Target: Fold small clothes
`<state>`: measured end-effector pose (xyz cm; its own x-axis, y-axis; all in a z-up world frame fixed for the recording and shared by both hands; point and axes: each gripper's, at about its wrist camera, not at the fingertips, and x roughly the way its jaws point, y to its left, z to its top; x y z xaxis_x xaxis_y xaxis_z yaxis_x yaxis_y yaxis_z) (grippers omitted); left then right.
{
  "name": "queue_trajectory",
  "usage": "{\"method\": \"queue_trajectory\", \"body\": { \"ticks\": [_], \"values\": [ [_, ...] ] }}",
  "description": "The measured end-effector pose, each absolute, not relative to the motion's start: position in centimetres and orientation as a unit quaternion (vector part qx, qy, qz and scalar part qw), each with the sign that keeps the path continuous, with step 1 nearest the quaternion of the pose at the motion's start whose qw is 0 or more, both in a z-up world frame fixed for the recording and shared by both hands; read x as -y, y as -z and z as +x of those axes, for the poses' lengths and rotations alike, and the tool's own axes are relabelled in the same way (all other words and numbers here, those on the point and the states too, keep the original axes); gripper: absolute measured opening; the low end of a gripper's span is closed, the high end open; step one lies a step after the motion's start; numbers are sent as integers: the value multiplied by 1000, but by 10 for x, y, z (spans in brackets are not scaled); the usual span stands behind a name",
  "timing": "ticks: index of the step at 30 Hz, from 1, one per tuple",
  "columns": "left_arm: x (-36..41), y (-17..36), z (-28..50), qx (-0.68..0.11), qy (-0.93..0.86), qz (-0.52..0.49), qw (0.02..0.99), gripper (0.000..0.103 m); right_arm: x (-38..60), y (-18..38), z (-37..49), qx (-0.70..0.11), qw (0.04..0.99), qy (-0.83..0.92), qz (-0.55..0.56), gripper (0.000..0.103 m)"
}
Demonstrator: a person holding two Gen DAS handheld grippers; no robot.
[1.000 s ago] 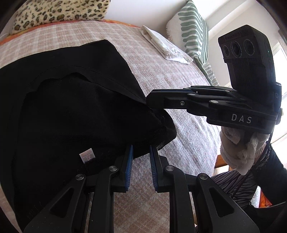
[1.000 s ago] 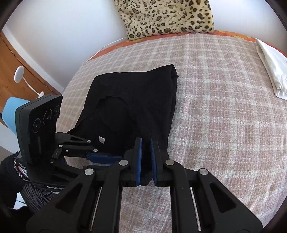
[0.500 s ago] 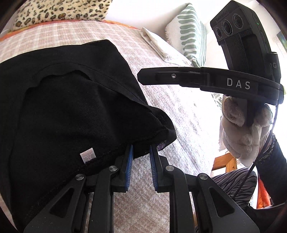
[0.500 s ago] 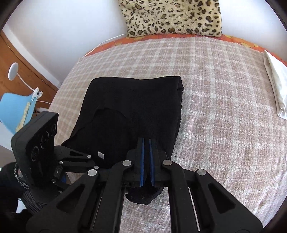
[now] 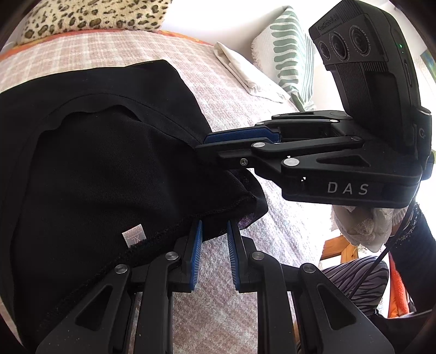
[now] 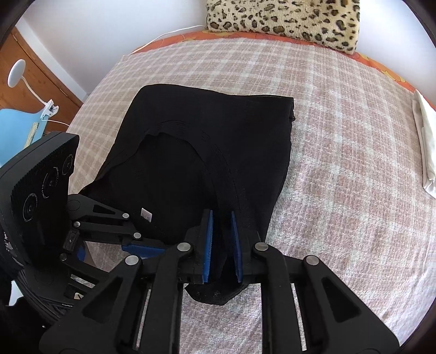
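A black garment [image 5: 109, 163] with a small white tag [image 5: 133, 234] lies partly folded on the checked bedspread [image 5: 272, 231]; it also shows in the right wrist view [image 6: 218, 152]. My left gripper [image 5: 214, 231] has its jaws slightly apart around the garment's near hem. My right gripper [image 6: 221, 220] has its jaws a little apart with the garment's corner between the blue pads [image 6: 208, 239]. The right gripper shows in the left wrist view [image 5: 218, 144], at the garment's right edge. The left gripper shows in the right wrist view [image 6: 147, 246].
A leopard-print pillow [image 6: 283, 21] sits at the head of the bed. A folded white cloth [image 6: 425, 147] lies at the right edge. A green-striped cushion [image 5: 286, 54] stands beyond it. A wooden cabinet and white lamp [image 6: 16, 76] are left of the bed.
The right gripper's jaws have parted from fully shut to slightly apart on the corner. It has dropped lower, back level with the garment edge. The left gripper has hardly moved.
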<state>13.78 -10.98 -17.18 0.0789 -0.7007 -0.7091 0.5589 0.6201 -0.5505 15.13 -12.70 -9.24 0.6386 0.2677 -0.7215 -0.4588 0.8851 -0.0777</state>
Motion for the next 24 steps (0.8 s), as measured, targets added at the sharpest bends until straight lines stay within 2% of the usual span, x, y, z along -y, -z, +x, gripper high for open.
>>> {"method": "queue_trajectory", "body": {
  "ticks": [4,5,6,13,15,21,24],
  "values": [
    [110,171,138,-524,431,-66,732,17,125,94,157,-379,896,-191,-133,20],
    [111,171,137,-523,431,-65,732,17,128,92,158,-380,896,-192,-124,11],
    [111,171,137,-523,431,-64,732,17,131,90,160,-381,897,-197,-110,9],
    [111,172,137,-522,434,-66,731,17,154,71,160,-368,902,-222,-49,6],
    [111,171,137,-522,434,-66,731,17,150,70,155,-359,902,-228,-74,6],
    [110,172,138,-522,435,-67,730,17,132,83,159,-391,886,-221,-115,10],
    [110,172,138,-522,435,-67,730,17,125,88,163,-398,883,-215,-127,23]
  ]
}}
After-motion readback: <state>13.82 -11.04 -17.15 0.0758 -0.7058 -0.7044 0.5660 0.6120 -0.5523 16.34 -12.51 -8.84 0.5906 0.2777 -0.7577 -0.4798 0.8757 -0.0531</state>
